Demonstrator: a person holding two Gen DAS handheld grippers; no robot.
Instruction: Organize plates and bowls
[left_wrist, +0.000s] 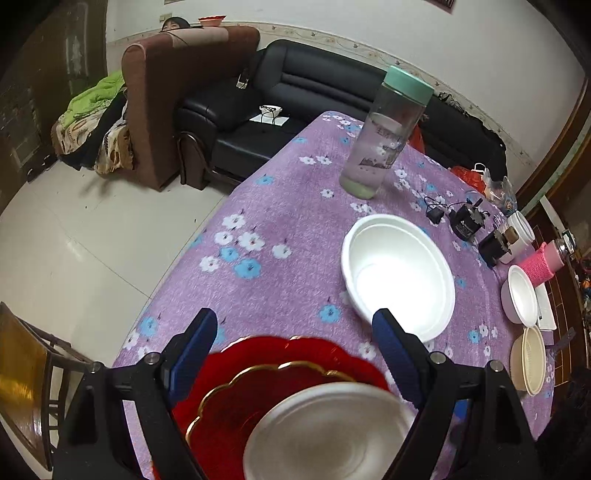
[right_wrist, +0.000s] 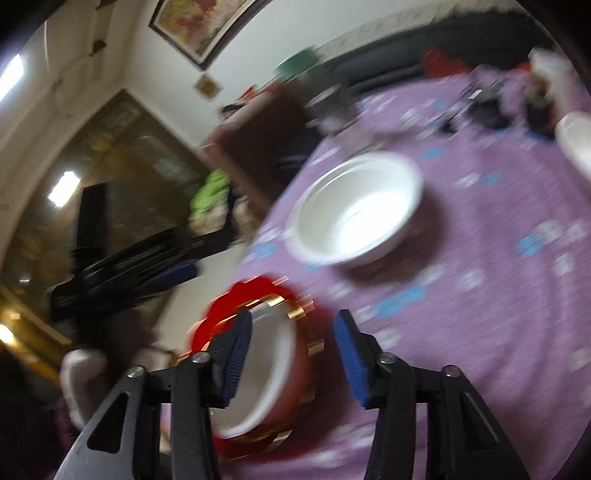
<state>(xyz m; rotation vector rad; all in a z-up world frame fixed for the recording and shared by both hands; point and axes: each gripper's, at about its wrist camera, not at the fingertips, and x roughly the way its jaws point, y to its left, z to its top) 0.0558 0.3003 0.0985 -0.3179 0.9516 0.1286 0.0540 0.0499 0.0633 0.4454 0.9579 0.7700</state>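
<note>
A red scalloped plate with a gold rim (left_wrist: 229, 391) lies at the near edge of the purple flowered table. A white bowl (left_wrist: 325, 435) sits in it. My left gripper (left_wrist: 295, 336) is open above the plate, with a finger on each side. A larger white bowl (left_wrist: 399, 273) stands on the cloth just beyond the right finger. In the blurred right wrist view, my right gripper (right_wrist: 293, 341) is open just above the red plate (right_wrist: 221, 314) and its white bowl (right_wrist: 269, 369). The larger white bowl (right_wrist: 354, 210) is further off. The left gripper (right_wrist: 177, 275) shows at the left.
A clear bottle with a green lid (left_wrist: 388, 136) stands at the back of the table (left_wrist: 288, 221). Black gadgets (left_wrist: 469, 221), a pink cup (left_wrist: 543, 262), a small white bowl (left_wrist: 521, 299) and a beige bowl (left_wrist: 528, 362) line the right side. A wooden chair (left_wrist: 26, 376) stands at the left.
</note>
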